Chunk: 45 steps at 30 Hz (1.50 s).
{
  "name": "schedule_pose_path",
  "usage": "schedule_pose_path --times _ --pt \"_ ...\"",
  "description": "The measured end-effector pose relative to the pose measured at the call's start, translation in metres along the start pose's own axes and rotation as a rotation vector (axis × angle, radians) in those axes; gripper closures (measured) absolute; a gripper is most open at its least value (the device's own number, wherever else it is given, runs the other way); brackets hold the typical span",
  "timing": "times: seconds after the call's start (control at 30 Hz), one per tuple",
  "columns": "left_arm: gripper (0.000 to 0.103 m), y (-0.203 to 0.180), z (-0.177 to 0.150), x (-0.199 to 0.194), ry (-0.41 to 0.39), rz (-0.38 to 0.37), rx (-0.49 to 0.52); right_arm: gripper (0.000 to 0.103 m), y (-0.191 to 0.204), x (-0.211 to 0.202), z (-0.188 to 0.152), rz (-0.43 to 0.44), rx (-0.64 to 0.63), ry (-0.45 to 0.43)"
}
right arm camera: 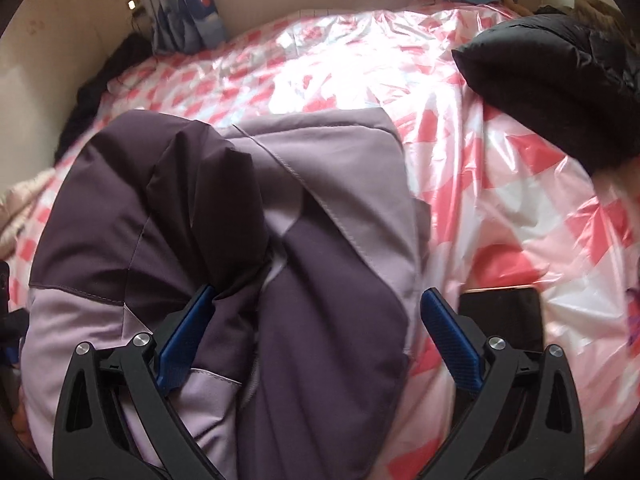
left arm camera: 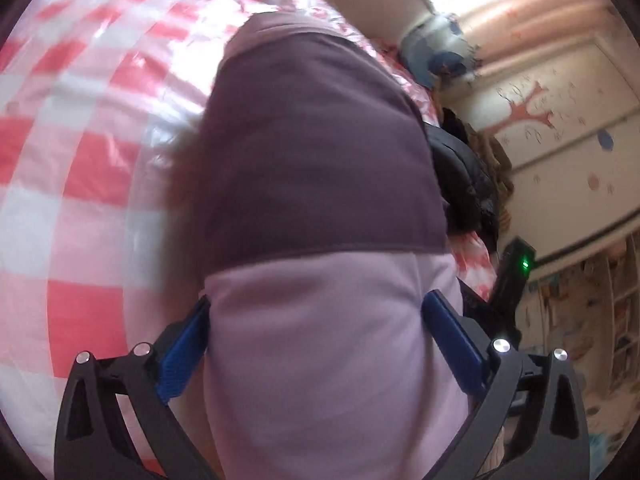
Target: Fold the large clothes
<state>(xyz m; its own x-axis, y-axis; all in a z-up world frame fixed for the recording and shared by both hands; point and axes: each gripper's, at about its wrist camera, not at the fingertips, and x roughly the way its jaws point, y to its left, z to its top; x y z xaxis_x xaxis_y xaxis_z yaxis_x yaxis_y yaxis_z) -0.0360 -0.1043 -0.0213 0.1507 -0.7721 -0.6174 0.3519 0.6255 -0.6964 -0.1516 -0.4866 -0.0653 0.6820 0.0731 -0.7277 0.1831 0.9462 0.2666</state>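
Observation:
A bulky two-tone purple jacket (right arm camera: 320,208), dark plum and pale lilac, lies bunched on a bed with a pink and white checked plastic cover (right arm camera: 500,184). In the left wrist view the jacket (left arm camera: 320,184) fills the middle, its lilac part lying between the wide-apart blue pads (left arm camera: 452,344) of my left gripper (left arm camera: 316,320), which is open. My right gripper (right arm camera: 316,316) is also open, its blue pads (right arm camera: 188,328) spread over the jacket's folded dark panel, not clamping it.
A black puffy jacket (right arm camera: 560,92) lies at the bed's far right, also in the left wrist view (left arm camera: 464,176). A dark phone (right arm camera: 504,320) lies on the cover by the right gripper. Blue patterned pillows (right arm camera: 192,20) and a wall stand behind the bed.

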Motion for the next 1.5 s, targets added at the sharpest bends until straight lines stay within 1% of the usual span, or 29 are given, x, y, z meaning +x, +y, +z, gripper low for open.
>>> schedule_pose_path --times 0.1,0.2,0.27,0.3,0.37,0.43,0.5,0.53,0.57,0.6,0.63,0.7,0.73,0.77,0.8,0.83,0.9,0.97,1.0,1.03,1.07,1.13,1.2,1.23,1.27,1.3,1.37,1.43,1.5 --pt "0.007 -0.013 -0.002 -0.014 -0.031 0.036 0.085 0.007 0.028 -0.004 0.005 0.047 -0.026 -0.054" --pt "0.009 -0.013 0.005 -0.047 -0.112 0.084 0.121 0.007 0.079 0.001 0.020 0.112 -0.092 -0.099" --pt "0.009 -0.009 0.011 -0.080 -0.178 0.149 0.138 0.007 0.118 0.013 0.030 0.164 -0.132 -0.111" --pt "0.010 -0.004 0.012 -0.097 -0.204 0.185 0.138 0.007 0.136 0.022 0.035 0.189 -0.150 -0.107" --pt "0.010 0.008 0.013 -0.124 -0.229 0.272 0.132 0.007 0.172 0.048 0.036 0.187 -0.200 -0.063" --pt "0.009 0.035 0.017 -0.133 -0.194 0.358 0.098 0.007 0.197 0.082 0.028 0.142 -0.273 0.017" --pt "0.009 0.072 0.017 -0.131 -0.141 0.385 0.006 0.007 0.200 0.097 0.021 0.162 -0.283 0.049" --pt "0.010 0.085 0.014 -0.133 -0.129 0.363 -0.020 0.007 0.197 0.096 0.019 0.164 -0.280 0.057" --pt "0.010 0.090 0.011 -0.140 -0.136 0.318 -0.026 0.007 0.195 0.093 0.018 0.143 -0.286 0.051" --pt "0.010 0.091 0.009 -0.150 -0.165 0.310 -0.027 0.007 0.190 0.090 0.017 0.126 -0.290 0.047" --pt "0.010 0.087 0.008 -0.159 -0.199 0.325 -0.031 0.007 0.185 0.090 0.016 0.127 -0.281 0.059" --pt "0.010 0.078 0.012 -0.177 -0.307 0.365 -0.040 0.007 0.175 0.093 0.021 0.141 -0.259 0.102" --pt "0.010 0.066 0.016 -0.183 -0.361 0.362 -0.026 0.007 0.175 0.094 0.025 0.143 -0.261 0.125" --pt "0.010 0.050 0.019 -0.181 -0.382 0.343 0.005 0.007 0.176 0.096 0.031 0.146 -0.266 0.150" --pt "0.010 0.034 0.022 -0.173 -0.381 0.327 0.050 0.007 0.179 0.097 0.035 0.149 -0.277 0.179" --pt "0.010 0.014 0.025 -0.159 -0.353 0.316 0.111 0.007 0.183 0.099 0.046 0.151 -0.287 0.208" --pt "0.010 -0.011 0.026 -0.127 -0.249 0.312 0.222 0.007 0.186 0.092 0.061 0.152 -0.273 0.244" --pt "0.010 -0.026 0.019 -0.085 -0.127 0.308 0.291 0.007 0.187 0.074 0.078 0.158 -0.232 0.198" --pt "0.010 -0.029 0.014 -0.069 -0.106 0.352 0.328 0.007 0.189 0.065 0.085 0.167 -0.212 0.159" --pt "0.009 -0.032 0.004 -0.056 -0.103 0.427 0.378 0.007 0.192 0.059 0.094 0.180 -0.200 0.121" --pt "0.009 -0.033 -0.003 -0.048 -0.093 0.467 0.410 0.007 0.196 0.058 0.101 0.181 -0.199 0.097" --pt "0.007 -0.031 -0.012 -0.042 -0.098 0.466 0.420 0.007 0.205 0.073 0.113 0.132 -0.221 0.099" --pt "0.007 -0.032 -0.018 -0.044 -0.100 0.477 0.439 0.007 0.207 0.117 0.112 0.040 -0.272 0.166" --pt "0.007 -0.031 -0.018 -0.044 -0.098 0.467 0.440 0.007 0.204 0.142 0.107 0.053 -0.270 0.218" --pt "0.007 -0.025 -0.022 -0.044 -0.094 0.449 0.432 0.006 0.193 0.161 0.099 0.090 -0.226 0.258" --pt "0.007 -0.024 -0.017 -0.045 -0.089 0.429 0.417 0.006 0.188 0.169 0.094 0.118 -0.192 0.255" --pt "0.007 -0.021 -0.012 -0.042 -0.078 0.418 0.400 0.006 0.182 0.164 0.091 0.115 -0.178 0.248" --pt "0.007 -0.026 -0.017 -0.037 -0.077 0.440 0.423 0.007 0.183 0.145 0.096 0.078 -0.183 0.242" --pt "0.007 -0.028 -0.024 -0.038 -0.095 0.454 0.443 0.007 0.186 0.102 0.097 0.067 -0.216 0.159"
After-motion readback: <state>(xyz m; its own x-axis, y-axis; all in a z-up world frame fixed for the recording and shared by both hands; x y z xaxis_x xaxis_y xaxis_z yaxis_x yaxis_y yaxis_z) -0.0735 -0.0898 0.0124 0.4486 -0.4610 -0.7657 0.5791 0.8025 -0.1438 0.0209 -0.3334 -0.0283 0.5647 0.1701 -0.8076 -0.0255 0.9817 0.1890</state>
